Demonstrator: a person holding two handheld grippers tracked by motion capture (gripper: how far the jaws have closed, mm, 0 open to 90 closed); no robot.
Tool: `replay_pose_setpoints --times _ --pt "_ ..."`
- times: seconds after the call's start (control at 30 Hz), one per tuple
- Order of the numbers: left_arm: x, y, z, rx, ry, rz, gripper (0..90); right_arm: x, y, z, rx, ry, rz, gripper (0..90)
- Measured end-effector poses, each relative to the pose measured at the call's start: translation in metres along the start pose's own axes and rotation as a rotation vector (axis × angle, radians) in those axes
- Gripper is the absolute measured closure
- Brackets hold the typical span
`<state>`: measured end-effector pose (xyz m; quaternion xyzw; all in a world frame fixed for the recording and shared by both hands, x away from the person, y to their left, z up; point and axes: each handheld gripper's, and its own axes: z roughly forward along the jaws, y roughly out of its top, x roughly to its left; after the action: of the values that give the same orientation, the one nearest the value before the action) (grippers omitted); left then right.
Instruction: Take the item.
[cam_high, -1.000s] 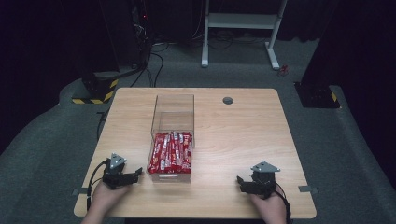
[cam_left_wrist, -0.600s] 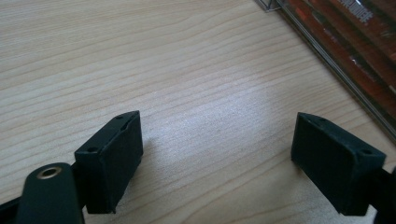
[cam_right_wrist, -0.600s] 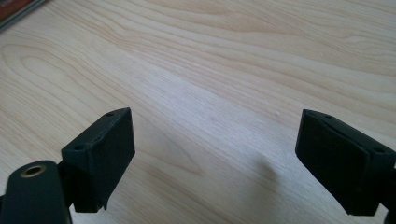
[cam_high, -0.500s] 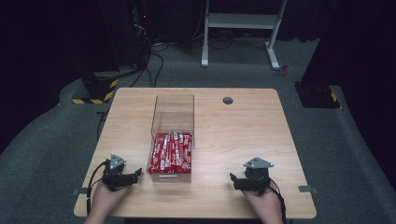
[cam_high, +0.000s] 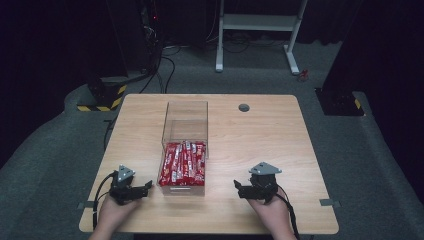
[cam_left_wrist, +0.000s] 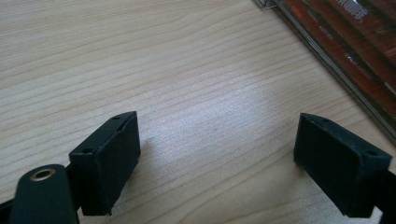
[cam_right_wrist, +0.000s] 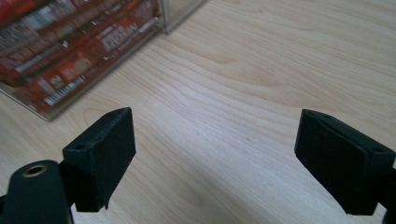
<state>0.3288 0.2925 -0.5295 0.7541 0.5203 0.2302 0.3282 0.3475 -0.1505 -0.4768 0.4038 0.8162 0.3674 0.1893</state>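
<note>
My right gripper (cam_high: 248, 190) has slid in from the desk's (cam_high: 280, 145) near right corner toward the clear box (cam_high: 183, 145), which sits left of centre, its red packets (cam_high: 183, 162) heaped at the near end. My left gripper (cam_high: 137, 189) has stayed beside the box's near left corner. Both sets of jaws gape wide, empty. I'd judge I'm closing on the box from both sides.
</note>
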Motion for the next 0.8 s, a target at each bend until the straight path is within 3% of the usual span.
replay_pose_setpoints --times 0.8 --pt "-0.001 0.001 0.001 0.0 -0.014 0.003 14.8 0.047 0.042 0.005 -0.113 0.132 -0.039 19.1"
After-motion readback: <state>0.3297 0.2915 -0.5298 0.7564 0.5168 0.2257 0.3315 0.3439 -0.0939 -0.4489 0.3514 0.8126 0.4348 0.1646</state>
